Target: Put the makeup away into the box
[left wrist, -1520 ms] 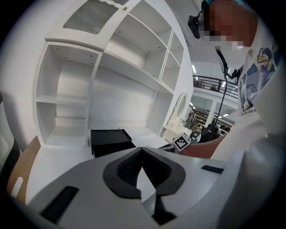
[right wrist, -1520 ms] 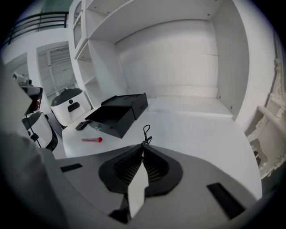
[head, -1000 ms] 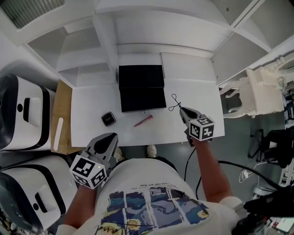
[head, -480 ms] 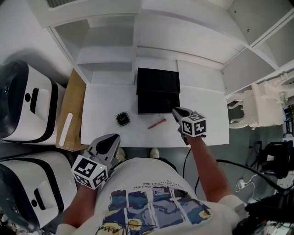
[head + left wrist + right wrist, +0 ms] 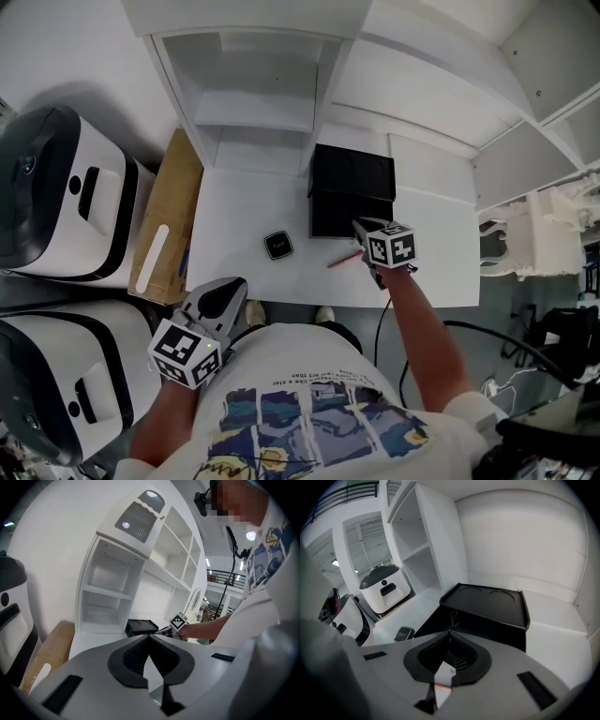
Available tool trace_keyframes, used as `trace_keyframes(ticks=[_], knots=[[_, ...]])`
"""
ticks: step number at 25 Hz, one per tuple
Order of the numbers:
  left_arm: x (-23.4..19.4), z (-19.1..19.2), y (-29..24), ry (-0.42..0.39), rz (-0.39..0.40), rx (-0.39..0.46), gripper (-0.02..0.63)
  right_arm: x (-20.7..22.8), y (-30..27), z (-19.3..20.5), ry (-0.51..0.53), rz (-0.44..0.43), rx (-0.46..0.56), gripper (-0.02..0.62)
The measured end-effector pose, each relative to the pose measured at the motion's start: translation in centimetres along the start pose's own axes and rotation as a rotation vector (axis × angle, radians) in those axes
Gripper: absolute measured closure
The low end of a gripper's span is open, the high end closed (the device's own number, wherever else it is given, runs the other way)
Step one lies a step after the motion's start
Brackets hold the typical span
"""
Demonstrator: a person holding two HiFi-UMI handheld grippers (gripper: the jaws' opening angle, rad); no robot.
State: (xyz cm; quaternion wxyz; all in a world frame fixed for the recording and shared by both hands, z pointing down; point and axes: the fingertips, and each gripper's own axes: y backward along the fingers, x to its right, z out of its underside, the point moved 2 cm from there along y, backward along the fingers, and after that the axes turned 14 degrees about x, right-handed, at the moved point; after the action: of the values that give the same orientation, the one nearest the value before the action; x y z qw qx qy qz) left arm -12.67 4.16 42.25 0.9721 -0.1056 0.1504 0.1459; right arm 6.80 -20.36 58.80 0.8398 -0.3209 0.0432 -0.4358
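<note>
Right gripper view: fingers (image 5: pixel 425 656) clamp wire tool (image 5: pixel 452 620), angled down toward box (image 5: pixel 487 604).

I've got the counter (image 5: pixel 234 202) running left to right, with the shelf unit (image 5: pixel 253 84) standing along its far edge; the box (image 5: pixel 352 173) sits on the counter at the far side, right of centre; a small square case (image 5: pixel 278 245) lies near and left of the box, apart from it; a slim stick (image 5: pixel 344 259) lies just near of the box, right of the case; my right gripper (image 5: pixel 358 225) is over the box's near edge, a thin wire tool (image 5: pixel 452 619) poking out from between its fingers; my left gripper (image 5: pixel 234 283) is at the counter's near left edge; a cardboard sheet (image 5: pixel 169 225) lies left of the counter, and two machines (image 5: pixel 56 197) stand further left, one behind the other.
</note>
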Motion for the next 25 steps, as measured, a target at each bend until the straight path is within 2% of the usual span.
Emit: trace_keyframes(ticks=[13,25], knots=[[-3.7,-0.1,3.4,0.014,-0.027,-0.007,0.592,-0.8,-5.0,0.9,-0.009,0.026,-0.101,0.561],[-4.9,0.1,4.5,0.025,-0.026,-0.010,0.592,-1.6,-6.5,1.4,0.059,0.042,-0.181,0.561]])
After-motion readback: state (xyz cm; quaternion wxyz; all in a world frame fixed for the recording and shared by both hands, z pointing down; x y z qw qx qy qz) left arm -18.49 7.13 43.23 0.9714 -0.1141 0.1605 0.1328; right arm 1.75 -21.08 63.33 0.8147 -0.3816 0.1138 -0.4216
